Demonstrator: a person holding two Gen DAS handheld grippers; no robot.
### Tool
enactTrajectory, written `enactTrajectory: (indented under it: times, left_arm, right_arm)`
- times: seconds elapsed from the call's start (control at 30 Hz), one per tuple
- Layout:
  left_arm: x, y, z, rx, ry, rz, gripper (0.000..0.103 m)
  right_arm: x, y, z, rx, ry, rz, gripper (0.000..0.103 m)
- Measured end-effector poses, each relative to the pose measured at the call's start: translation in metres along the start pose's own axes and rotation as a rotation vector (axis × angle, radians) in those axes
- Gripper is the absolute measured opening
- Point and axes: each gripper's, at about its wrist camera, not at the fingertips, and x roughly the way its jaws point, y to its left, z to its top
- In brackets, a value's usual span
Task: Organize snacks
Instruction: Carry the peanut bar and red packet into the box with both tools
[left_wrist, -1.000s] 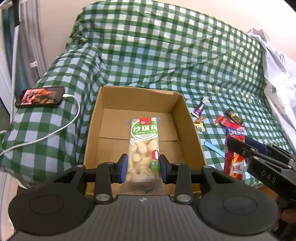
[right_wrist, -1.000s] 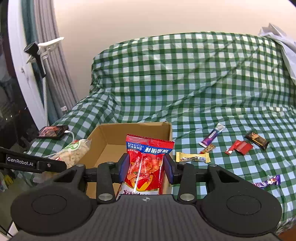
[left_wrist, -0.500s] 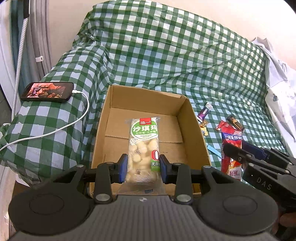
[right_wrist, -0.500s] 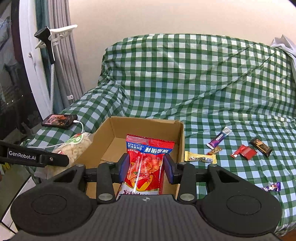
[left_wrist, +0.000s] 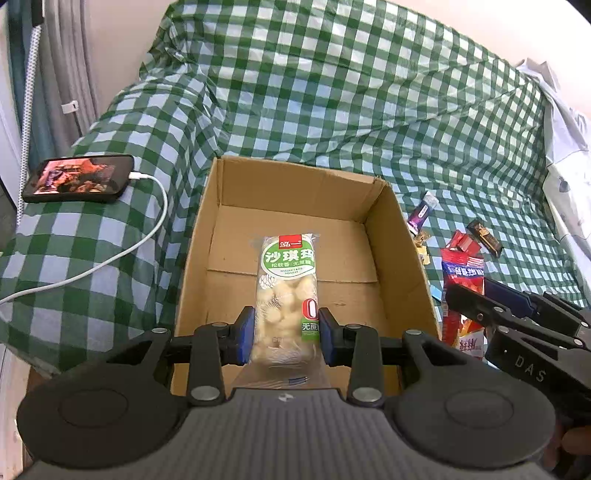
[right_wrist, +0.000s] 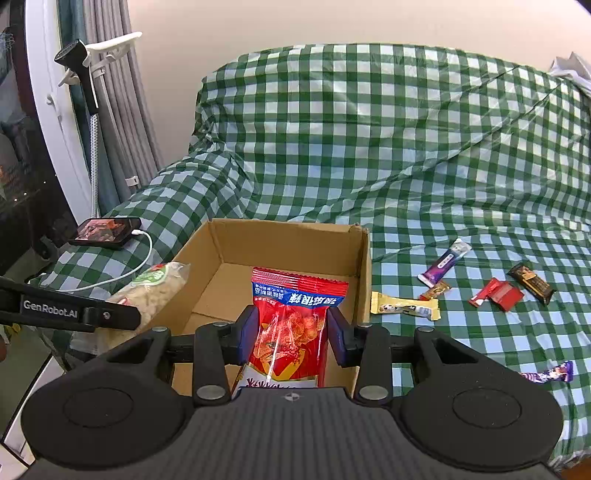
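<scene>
My left gripper (left_wrist: 286, 332) is shut on a clear pack of pale puffed snack with a green label (left_wrist: 287, 291) and holds it over the open cardboard box (left_wrist: 295, 177). My right gripper (right_wrist: 291, 332) is shut on a red snack bag (right_wrist: 291, 328) over the box's (right_wrist: 288, 230) near right part. The pale pack also shows in the right wrist view (right_wrist: 155, 291), and the red bag in the left wrist view (left_wrist: 461, 280). The box's inside looks bare.
The box sits on a green checked cloth (right_wrist: 406, 166). Several small snacks lie right of it: a yellow bar (right_wrist: 404, 308), a purple bar (right_wrist: 445, 262), red packets (right_wrist: 496, 293), a dark bar (right_wrist: 532, 282). A phone (left_wrist: 79, 179) with a white cable lies left.
Both grippers have shifted left with their snacks, so the box sits further right in both views. Both grips are unchanged.
</scene>
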Motion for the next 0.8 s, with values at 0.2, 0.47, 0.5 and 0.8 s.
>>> enactTrajectory:
  times: [0.2,0.47,0.5,0.8]
  left_arm:
    - [0.030,-0.002,0.010,0.005,0.047,0.009,0.039]
    - [0.073,-0.002,0.023,0.012,0.098,0.022,0.039]
    - [0.078,-0.002,0.024,0.014,0.103,0.025,0.039]
    - [0.121,-0.002,0.027,0.031,0.170,0.039,0.040]
  right_arm:
    - [0.024,-0.005,0.003,0.008,0.029,0.019,0.042]
    - [0.059,-0.008,0.007,0.019,0.072,0.037,0.042]
    - [0.064,-0.008,0.007,0.019,0.077,0.039,0.042]
    - [0.109,-0.007,0.006,0.024,0.134,0.053,0.042]
